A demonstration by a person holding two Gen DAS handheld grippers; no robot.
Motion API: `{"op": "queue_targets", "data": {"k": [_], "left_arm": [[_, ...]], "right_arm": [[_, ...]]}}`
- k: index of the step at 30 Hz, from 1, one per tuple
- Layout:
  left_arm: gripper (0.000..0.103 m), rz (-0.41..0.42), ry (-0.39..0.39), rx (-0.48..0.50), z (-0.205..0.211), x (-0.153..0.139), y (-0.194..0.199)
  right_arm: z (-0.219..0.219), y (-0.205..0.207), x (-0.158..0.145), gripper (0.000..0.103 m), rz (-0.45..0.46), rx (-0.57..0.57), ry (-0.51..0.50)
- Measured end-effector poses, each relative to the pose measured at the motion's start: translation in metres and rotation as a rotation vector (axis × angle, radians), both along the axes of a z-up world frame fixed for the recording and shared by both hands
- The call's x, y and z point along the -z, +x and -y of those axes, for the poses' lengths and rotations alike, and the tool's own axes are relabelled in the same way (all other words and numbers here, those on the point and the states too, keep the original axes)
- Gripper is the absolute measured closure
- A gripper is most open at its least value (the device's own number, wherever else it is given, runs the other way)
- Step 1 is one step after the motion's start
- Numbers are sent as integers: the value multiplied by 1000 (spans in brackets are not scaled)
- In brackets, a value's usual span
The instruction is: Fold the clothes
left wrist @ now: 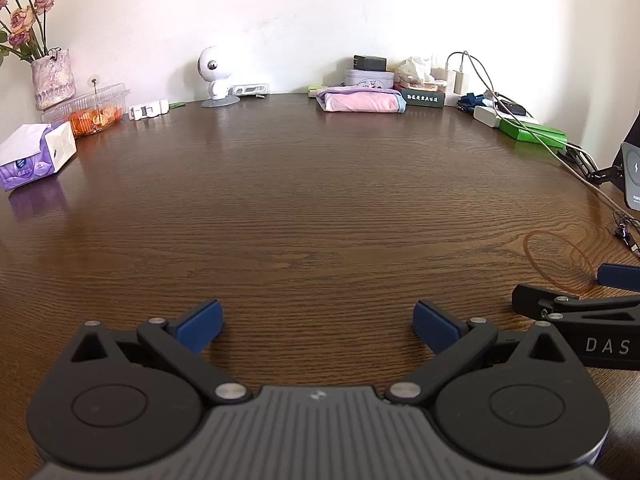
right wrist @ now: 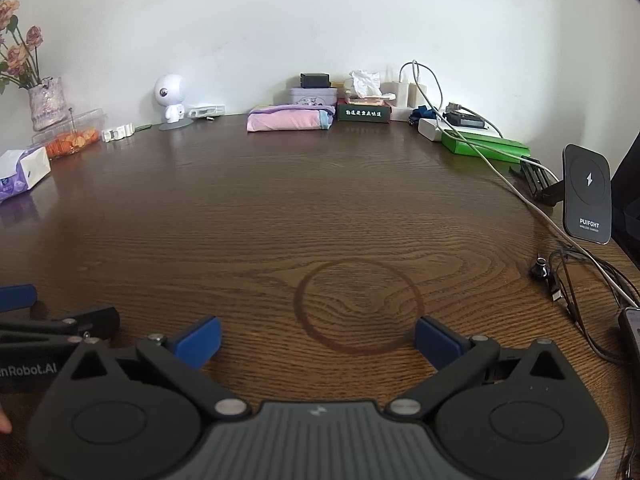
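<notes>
The left gripper (left wrist: 317, 326) hovers low over the wooden table (left wrist: 304, 200) with its blue-padded fingers (left wrist: 199, 325) spread wide and nothing between them. The right gripper (right wrist: 318, 340) sits just beside it, its tongs equally wide and empty, framing a dark ring stain (right wrist: 358, 306) on the wood.

Taking the white robot figurine (right wrist: 171, 98) at the table's far edge as the landmark: the folded pink garment (right wrist: 290, 119) lies to its right, well apart from both grippers, flat against the back of the table with a lilac and blue layer at its top and right edges. Behind the garment stands a pale tin (right wrist: 312, 97) with a lid on, a black adapter (right wrist: 315, 80) resting on top; its contents cannot be seen. Right of that, a dark green box (right wrist: 363, 113) has crumpled white tissue (right wrist: 364, 82) rising behind it.

To the figurine's left, a clear plastic clamshell (left wrist: 94, 110) is shut over orange pieces of food. Further left, a mottled vase (left wrist: 53, 78) holds dried pink roses (left wrist: 24, 12), and nearer than the clamshell lies a purple tissue pack (left wrist: 34, 156) with a white sheet showing at its opening.

Far to the figurine's right are green boxes (right wrist: 486, 146), white chargers with cables (right wrist: 412, 94), and a wireless charger stand (right wrist: 587, 194).
</notes>
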State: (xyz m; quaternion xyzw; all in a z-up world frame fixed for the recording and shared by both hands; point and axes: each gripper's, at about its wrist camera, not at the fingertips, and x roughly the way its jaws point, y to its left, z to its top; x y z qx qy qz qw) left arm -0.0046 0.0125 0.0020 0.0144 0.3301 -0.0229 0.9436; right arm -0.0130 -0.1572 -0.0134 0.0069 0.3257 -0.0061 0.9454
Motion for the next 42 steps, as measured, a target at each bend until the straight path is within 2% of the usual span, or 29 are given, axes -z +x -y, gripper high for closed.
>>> {"op": "queue_targets", "data": {"k": [42], "left_arm": [[0,2,5,-16,3,2,-1]], "right_arm": [[-1,-1,0,0,-2,12,2]]}}
